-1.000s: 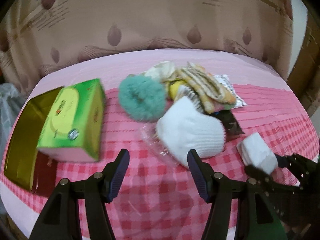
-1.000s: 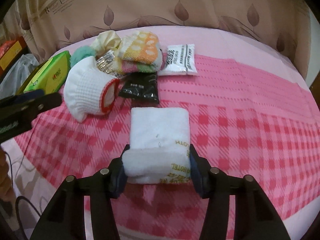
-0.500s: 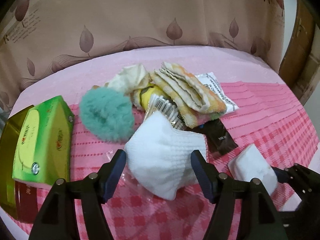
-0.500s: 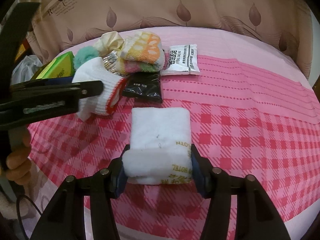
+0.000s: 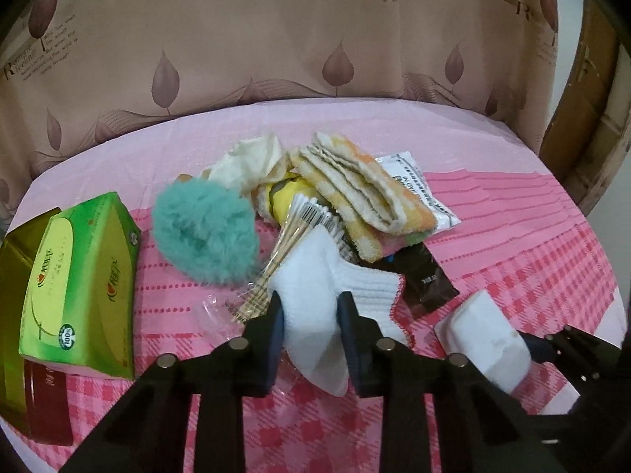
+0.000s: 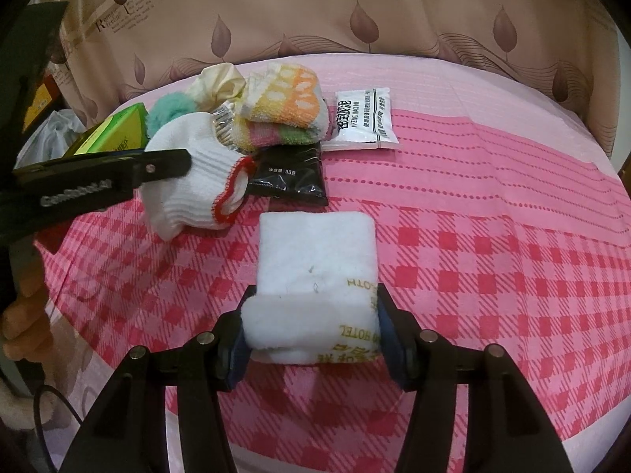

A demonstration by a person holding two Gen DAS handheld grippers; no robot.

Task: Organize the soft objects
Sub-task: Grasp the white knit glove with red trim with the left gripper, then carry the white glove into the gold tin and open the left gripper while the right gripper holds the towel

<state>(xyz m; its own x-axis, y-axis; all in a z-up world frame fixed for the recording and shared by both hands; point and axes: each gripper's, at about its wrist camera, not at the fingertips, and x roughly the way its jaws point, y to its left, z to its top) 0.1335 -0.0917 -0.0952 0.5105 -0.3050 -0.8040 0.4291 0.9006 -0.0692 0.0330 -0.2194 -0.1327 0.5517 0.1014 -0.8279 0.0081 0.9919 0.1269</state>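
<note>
Your left gripper (image 5: 309, 317) is closing on the white sock (image 5: 335, 295), its jaws narrowed onto the toe end with the knit bunched between the pads, while the red-edged cuff trails off toward the black sachet (image 5: 428, 280). You take it low and near the front edge of the pile, probably because that end lies free on the checked cloth (image 5: 532, 260) and can, I judge, be drawn off the cotton swab packet (image 5: 276, 272) without dragging the fluffy teal ball (image 5: 205, 236) or the folded striped towel (image 5: 366, 201) behind it. Your right gripper (image 6: 311, 349) clamps the folded white hotel towel (image 6: 315, 276) by its near rolled edge, jaws set fairly wide because the fold is thick; the towel rests flat on the cloth, well apart from the pile, which looks like a way of keeping it tidy while your other hand works. The green tissue box (image 5: 79, 287) stands to the left of the heap, untouched. Compared with a second ago, your left gripper has come forward and down, from hovering wide open short of the sock to straddling it and then squeezing in. Your right hand has not shifted, and the towel lies just as it did.
</note>
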